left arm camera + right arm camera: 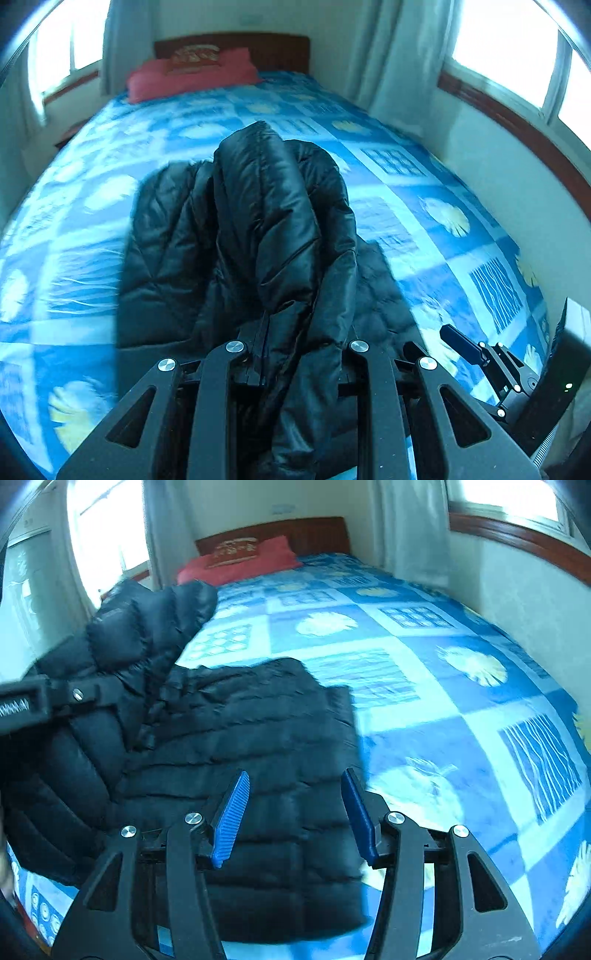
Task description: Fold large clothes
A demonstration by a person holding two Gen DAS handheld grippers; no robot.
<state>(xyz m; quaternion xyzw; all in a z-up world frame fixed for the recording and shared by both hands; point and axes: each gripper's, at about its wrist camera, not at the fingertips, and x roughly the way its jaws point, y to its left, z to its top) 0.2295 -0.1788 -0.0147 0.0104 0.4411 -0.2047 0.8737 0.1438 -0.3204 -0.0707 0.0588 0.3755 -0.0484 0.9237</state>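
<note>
- Your left gripper [295,332] is clamped on a thick fold of the black puffer jacket [266,229]; its fingers are buried in the shiny fabric, and the fold rises ahead of the camera and drapes back down between the finger arms.
- From your right wrist camera, the left gripper [55,698] comes in from the left edge with a raised, bunched part of the jacket [236,760] behind it.
- Your right gripper [295,812] has its jaws spread, and nothing sits between the blue ribbed pads [231,812]. They hover above the flat quilted body of the jacket, and you cannot tell whether they touch it.
- In the left wrist view, your right gripper [469,347] shows at the lower right, one blue finger pointing out over the bed; its gap cannot be judged from there.
- The jacket lies on the near half of the bed [443,709], toward its foot and nearer the left side than the right. Part of it rests flat on the blue patterned cover, and the part you hold is lifted off it.
- The right side of the bed runs along a pale wall [517,602] under a wood-trimmed window.
- At the far end of the bed a red pillow [192,74] rests against the dark wooden headboard [280,51], well apart from the jacket.
- Both views are blurred, most strongly around the jacket's edges.
</note>
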